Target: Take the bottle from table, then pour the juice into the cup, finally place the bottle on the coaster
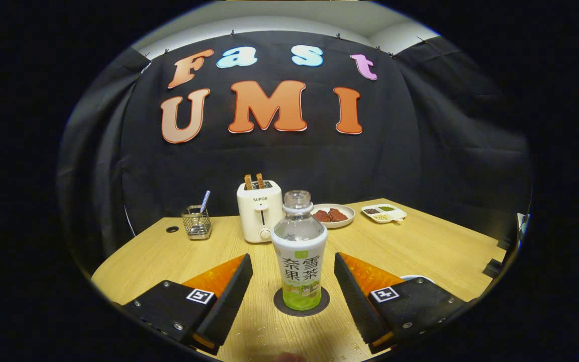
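Standing upright on the dark round coaster (278, 307), the uncapped clear plastic bottle (299, 251) looks delivered; our gripper (293, 281) flanks it wide open, gripping nothing.

Your bottle (299, 250) stands upright on the dark round coaster (301, 303), which sits on the wooden table (420, 251). It is clear plastic with a white and green label, its cap off, and it looks empty above the label. You have the gripper (293, 286) spread wide around it, each finger well clear of its sides. A white rim that may be the cup (416, 277) peeks out behind your right finger.
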`<control>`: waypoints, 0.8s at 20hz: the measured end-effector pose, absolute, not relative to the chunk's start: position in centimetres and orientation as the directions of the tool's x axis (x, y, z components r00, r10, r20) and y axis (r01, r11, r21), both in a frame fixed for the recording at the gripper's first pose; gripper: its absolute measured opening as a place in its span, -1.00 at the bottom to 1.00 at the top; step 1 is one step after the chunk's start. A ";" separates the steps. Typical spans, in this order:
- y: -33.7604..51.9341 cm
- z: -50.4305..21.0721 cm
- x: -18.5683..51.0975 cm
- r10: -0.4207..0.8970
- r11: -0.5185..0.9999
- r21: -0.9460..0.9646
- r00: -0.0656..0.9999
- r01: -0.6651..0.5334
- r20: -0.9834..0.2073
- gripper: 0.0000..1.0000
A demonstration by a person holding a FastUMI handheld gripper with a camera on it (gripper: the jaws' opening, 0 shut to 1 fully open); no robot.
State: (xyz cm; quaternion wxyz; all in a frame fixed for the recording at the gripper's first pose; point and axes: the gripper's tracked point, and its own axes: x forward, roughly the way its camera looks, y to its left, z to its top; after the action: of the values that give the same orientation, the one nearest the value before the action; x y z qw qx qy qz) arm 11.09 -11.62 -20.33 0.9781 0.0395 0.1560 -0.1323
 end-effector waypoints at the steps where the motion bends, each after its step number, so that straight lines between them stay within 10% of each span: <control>1: -11.0 -19.0 10.5 -0.240 0.965 0.029 0.921 0.261 -0.308 0.94; 16: 1.2 2.5 0.9 -0.051 0.999 0.015 0.998 0.052 -0.046 0.93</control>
State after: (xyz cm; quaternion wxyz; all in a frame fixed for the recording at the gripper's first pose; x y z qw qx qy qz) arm 0.93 1.22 2.53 0.9994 0.0082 0.0227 -0.0259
